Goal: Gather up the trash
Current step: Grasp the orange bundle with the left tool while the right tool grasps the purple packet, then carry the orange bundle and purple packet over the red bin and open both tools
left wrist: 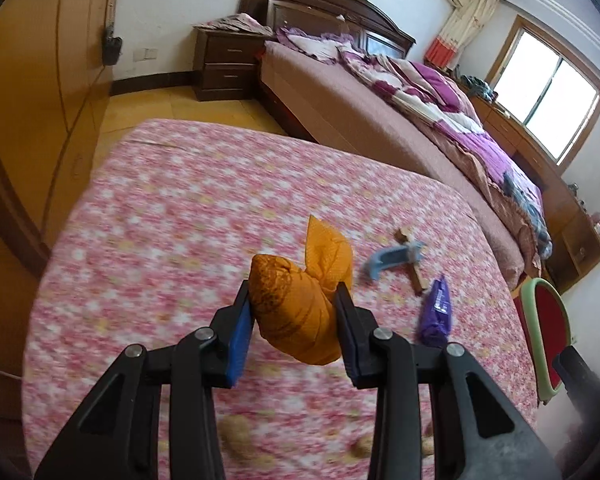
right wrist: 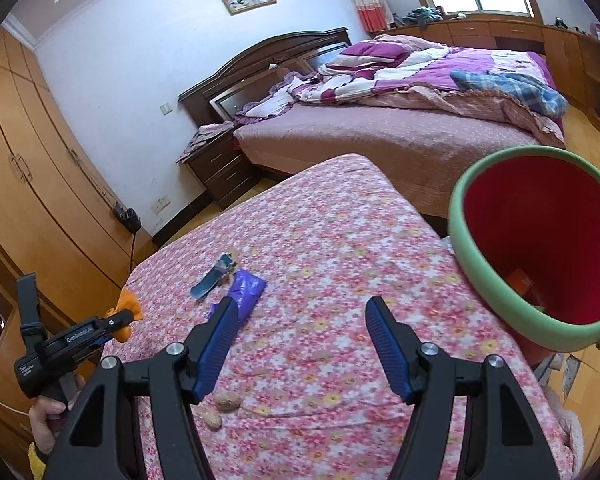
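Note:
My left gripper (left wrist: 296, 300) is shut on a crumpled orange wrapper (left wrist: 300, 304) and holds it above the floral-covered table (left wrist: 180, 208). In the right wrist view the left gripper (right wrist: 118, 320) sits at the table's left edge with the orange wrapper (right wrist: 129, 304). My right gripper (right wrist: 300, 312) is open and empty over the table (right wrist: 340, 240). A purple wrapper (right wrist: 246, 290) and a blue wrapper (right wrist: 212, 278) lie ahead of its left finger; they also show in the left view, purple wrapper (left wrist: 436, 312), blue wrapper (left wrist: 392, 258). A red bin with a green rim (right wrist: 540, 248) stands at the right.
Nut shells (right wrist: 220, 410) lie on the cloth near my right gripper. A wooden stick (left wrist: 410, 264) lies by the blue wrapper. The bin (left wrist: 544, 328) is off the table's right edge. A bed (right wrist: 400, 120), a nightstand (left wrist: 228, 64) and wardrobes (right wrist: 40, 184) lie beyond.

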### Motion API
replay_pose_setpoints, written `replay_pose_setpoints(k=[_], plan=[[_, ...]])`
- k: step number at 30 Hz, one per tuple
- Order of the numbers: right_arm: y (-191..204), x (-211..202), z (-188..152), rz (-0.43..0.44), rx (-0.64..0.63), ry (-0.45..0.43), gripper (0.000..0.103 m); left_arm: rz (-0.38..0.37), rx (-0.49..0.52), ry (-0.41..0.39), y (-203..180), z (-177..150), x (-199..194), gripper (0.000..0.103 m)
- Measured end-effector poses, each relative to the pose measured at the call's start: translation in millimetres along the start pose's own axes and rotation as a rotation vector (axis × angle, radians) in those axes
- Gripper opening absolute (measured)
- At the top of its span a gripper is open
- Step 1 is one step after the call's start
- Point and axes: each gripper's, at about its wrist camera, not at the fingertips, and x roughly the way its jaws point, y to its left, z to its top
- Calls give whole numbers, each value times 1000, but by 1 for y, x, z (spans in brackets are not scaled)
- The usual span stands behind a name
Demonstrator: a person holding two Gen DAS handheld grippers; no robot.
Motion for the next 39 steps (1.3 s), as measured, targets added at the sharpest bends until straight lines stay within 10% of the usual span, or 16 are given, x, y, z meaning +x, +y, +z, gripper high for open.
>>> replay_pose_setpoints(k=[23,33,39], plan=[[75,135,-11,-18,-118,184,69,15,-113,-22,42,-1,14,39],[70,145,-15,-51,-138,164,33,-18,-110,-20,35,-5,16,39],[59,134,-15,-21,-107,163,28,-43,-97,-30,23,-8,5,39]])
